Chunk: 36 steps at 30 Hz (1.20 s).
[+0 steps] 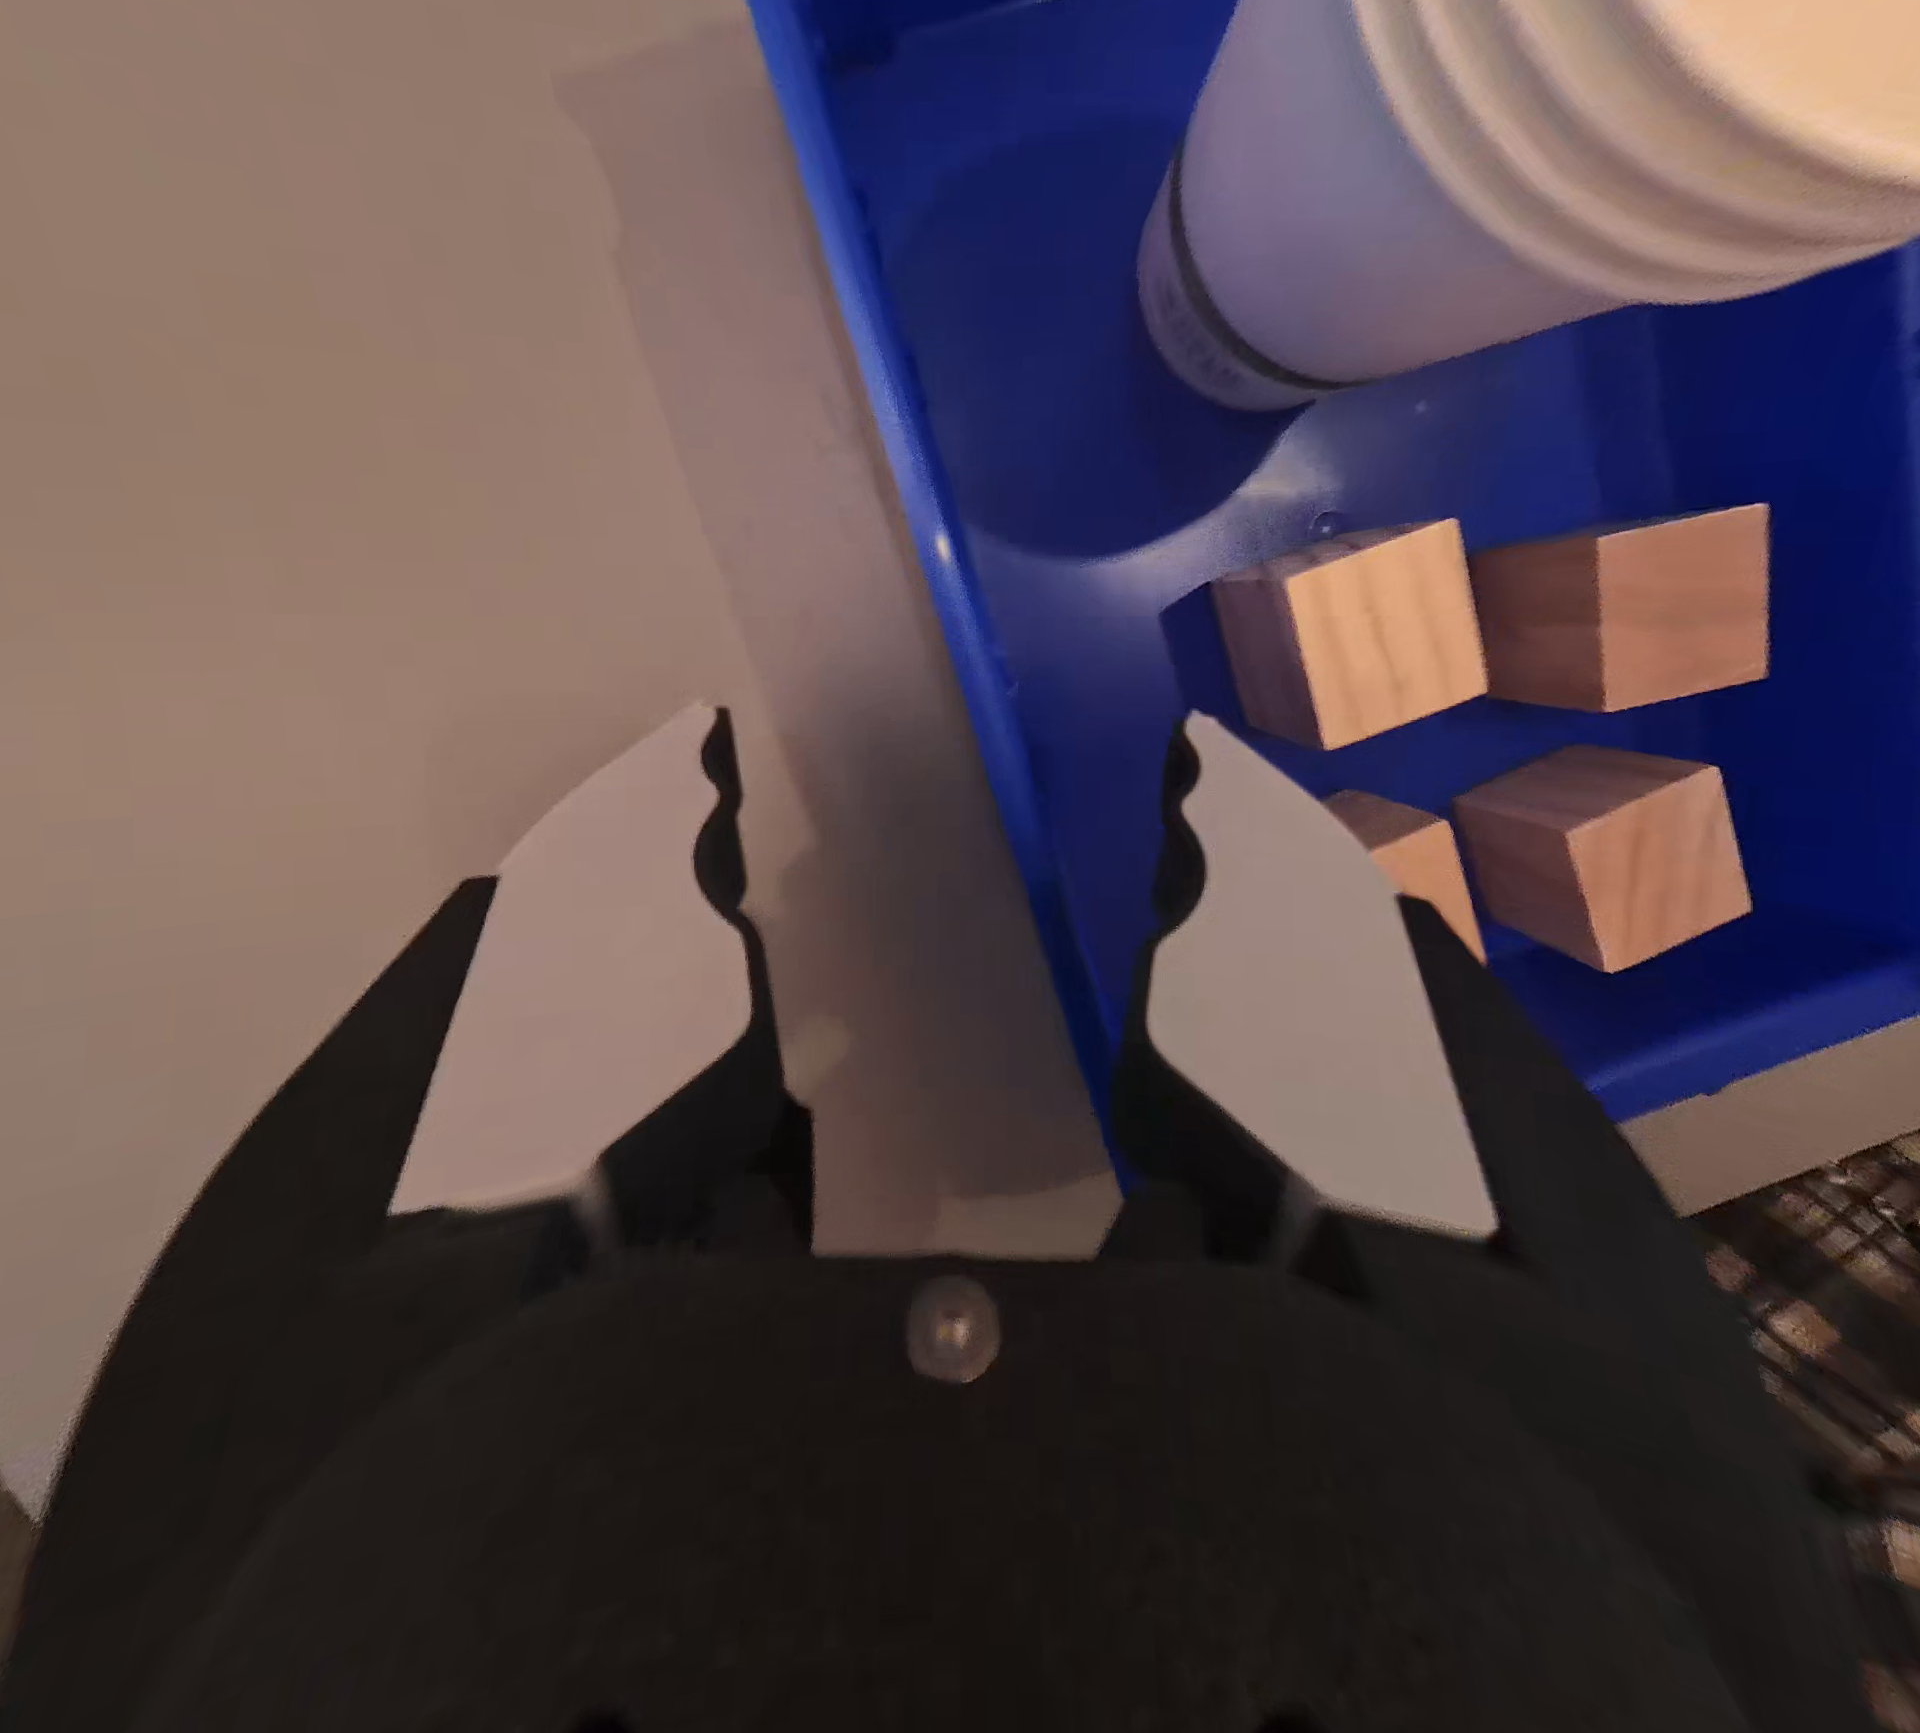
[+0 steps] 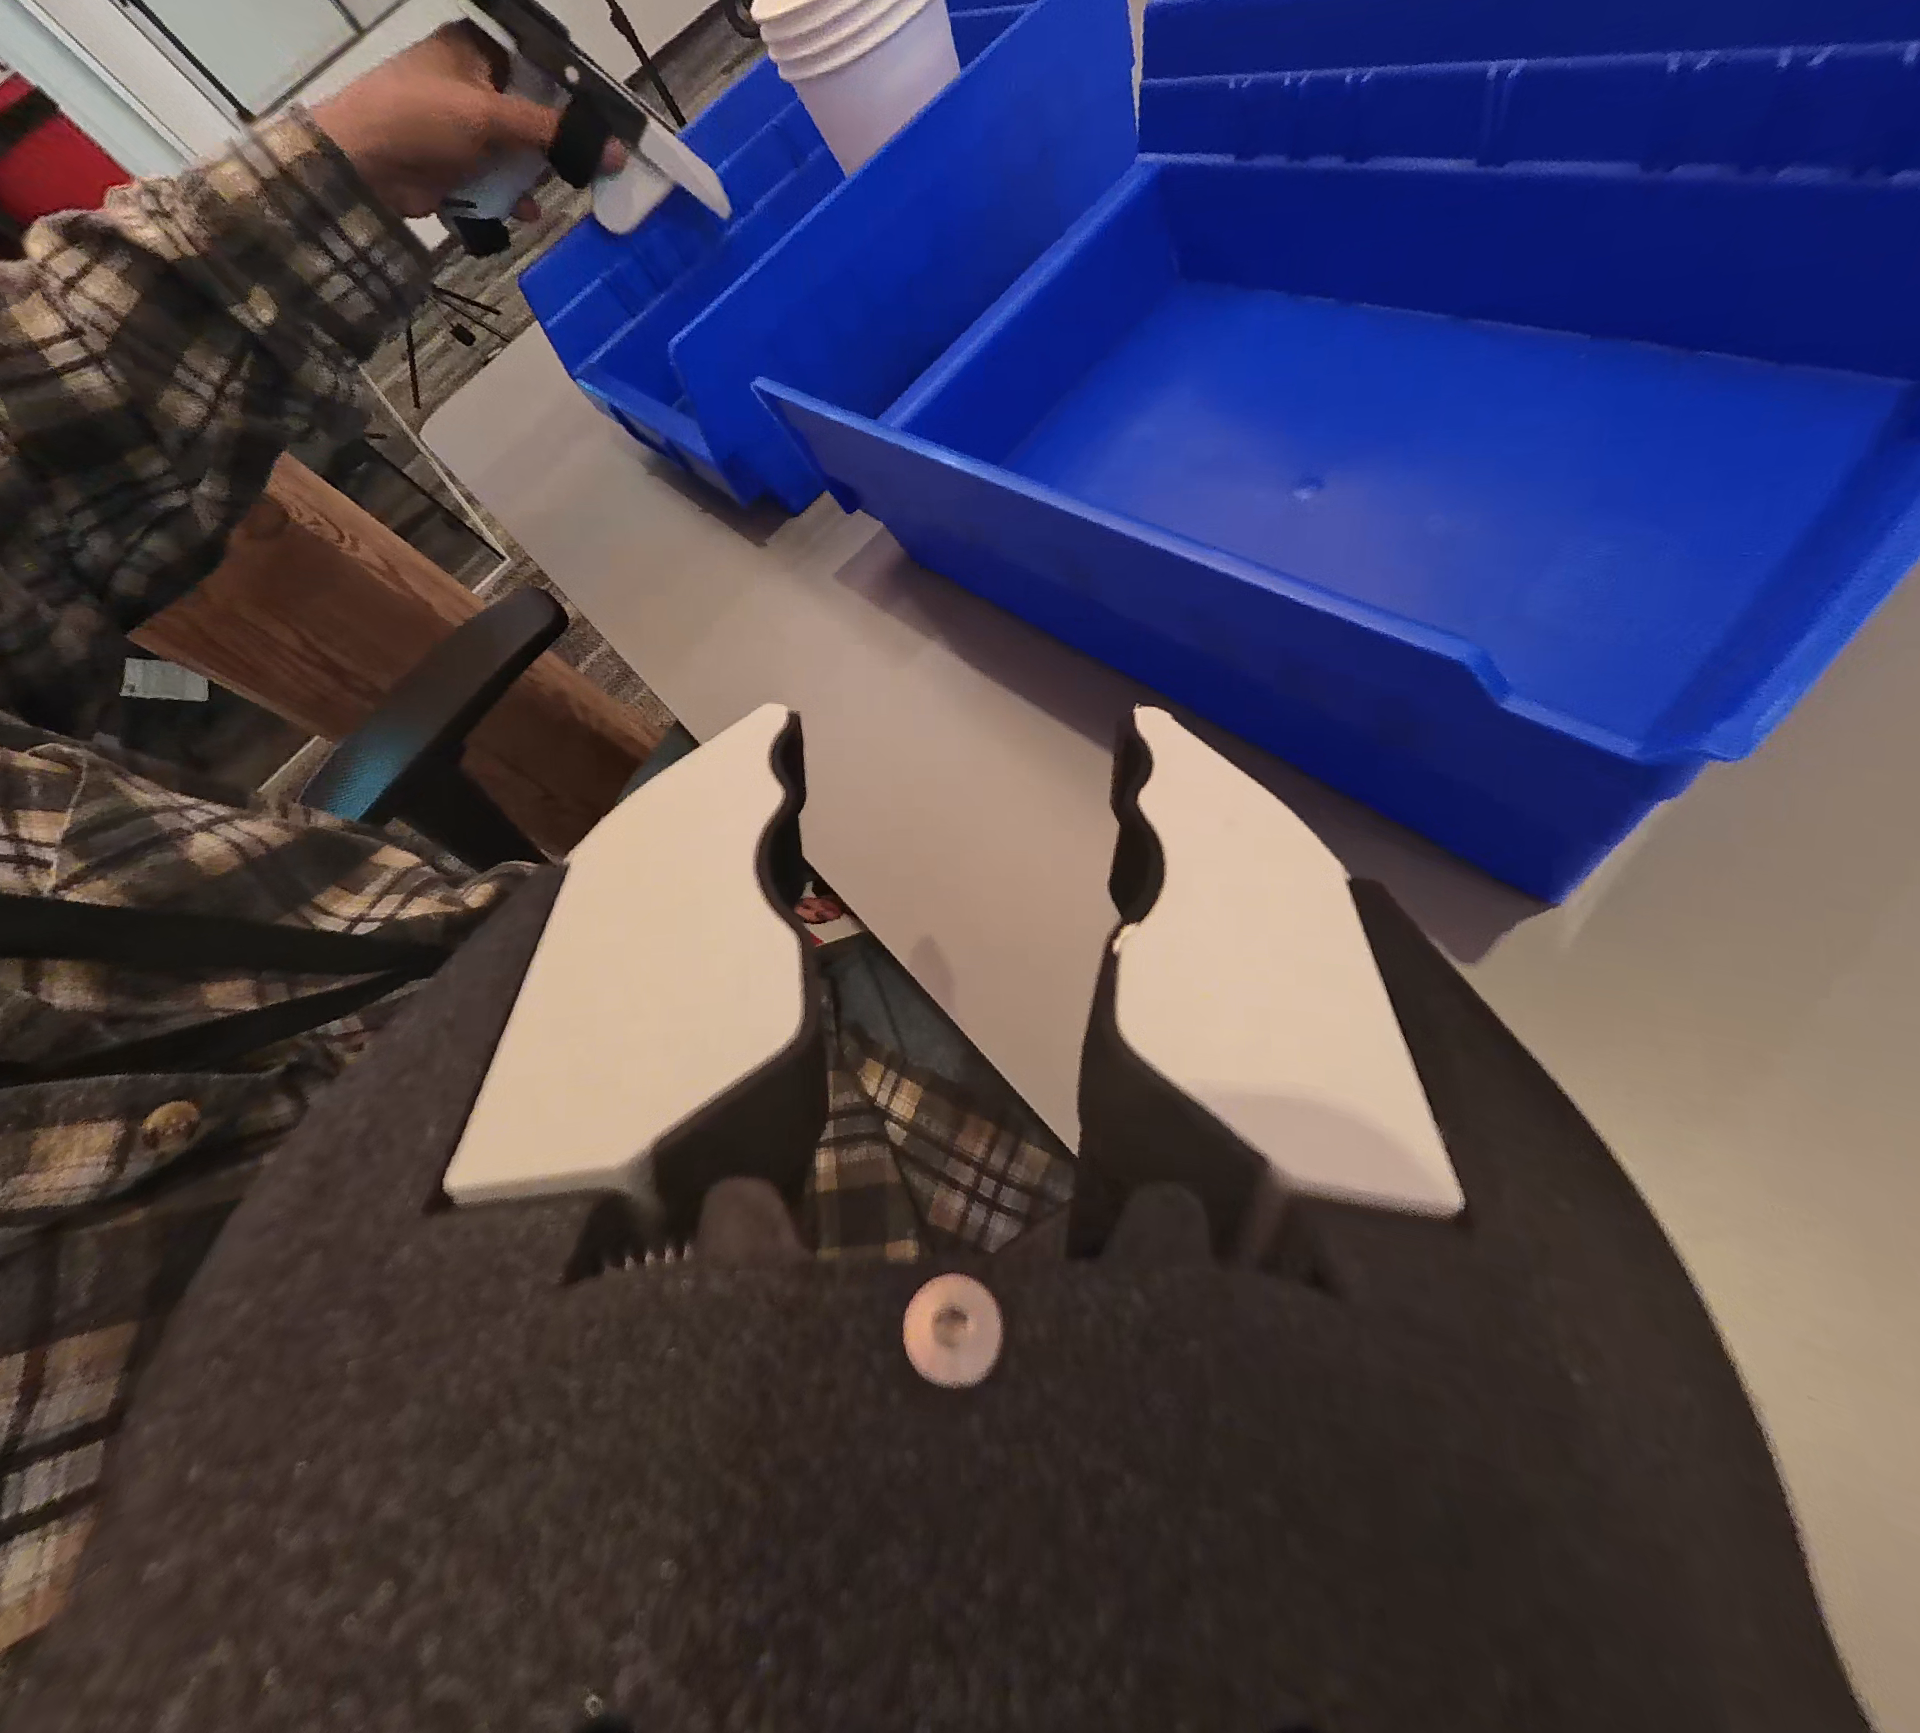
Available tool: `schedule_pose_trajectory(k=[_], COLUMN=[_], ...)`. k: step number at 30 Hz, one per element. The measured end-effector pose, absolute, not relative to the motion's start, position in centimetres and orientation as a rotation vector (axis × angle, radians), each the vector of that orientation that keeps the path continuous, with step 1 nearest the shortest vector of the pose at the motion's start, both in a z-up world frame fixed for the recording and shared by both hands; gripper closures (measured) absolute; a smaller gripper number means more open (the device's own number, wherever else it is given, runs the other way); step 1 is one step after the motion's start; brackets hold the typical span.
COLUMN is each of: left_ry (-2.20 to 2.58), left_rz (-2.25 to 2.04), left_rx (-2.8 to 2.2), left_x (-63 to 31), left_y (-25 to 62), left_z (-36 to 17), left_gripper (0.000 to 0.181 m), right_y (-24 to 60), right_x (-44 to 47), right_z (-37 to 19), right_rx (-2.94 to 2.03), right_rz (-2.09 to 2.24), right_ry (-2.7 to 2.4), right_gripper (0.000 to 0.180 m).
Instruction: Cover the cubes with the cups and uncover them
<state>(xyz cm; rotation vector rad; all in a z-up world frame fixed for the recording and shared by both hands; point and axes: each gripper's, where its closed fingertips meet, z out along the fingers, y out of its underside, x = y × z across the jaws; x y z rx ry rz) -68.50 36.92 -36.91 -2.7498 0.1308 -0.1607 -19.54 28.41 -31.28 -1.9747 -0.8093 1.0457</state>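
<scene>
While only left view shows cubes [image 1: 1351, 634] | cups [image 2: 862, 31] stacked | both jaws apart

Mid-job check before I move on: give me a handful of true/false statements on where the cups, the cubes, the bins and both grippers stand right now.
1. The paper cups are nested in one stack standing in a blue bin. True.
2. One wooden cube is already under a cup. False: four wooden cubes lie uncovered on the bin floor beside the stack.
3. The left gripper is shut on a cup. False: its jaws are open and empty, at the bin's wall.
4. The right gripper is open and holds nothing. True.
5. The large blue bin ahead of the right gripper holds cubes. False: it is empty.
</scene>
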Motion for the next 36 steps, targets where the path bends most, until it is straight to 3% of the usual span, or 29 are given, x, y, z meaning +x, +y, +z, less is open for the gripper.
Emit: schedule_pose_trajectory(k=[3, 5, 6, 36], left_ry=[0.136, 0.135, 0.113, -0.286], left_rz=[-0.229, -0.408, -0.412, -0.304], left_rx=[-2.806, -2.827, -2.835, -2.818], left_x=[-68.3, -66.9, -67.1, -82.4], left_y=[36.7, 36.4, 36.4, 30.7], left_z=[-37.9, -38.1, -38.2, -38.1], left_gripper=[0.129, 0.165, 0.168, 0.177], right_y=[28.6, 28.8, 28.8, 29.6], right_x=[-19.3, -19.2, -19.2, -20.2], right_z=[-31.4, -31.3, -31.2, -29.5], right_rx=[-1.982, -1.978, -1.974, -1.888], right_rz=[1.037, 1.036, 1.035, 1.070], right_ry=[-0.797, -0.790, -0.787, -0.772], right_gripper=[0.123, 0.123, 0.123, 0.124])
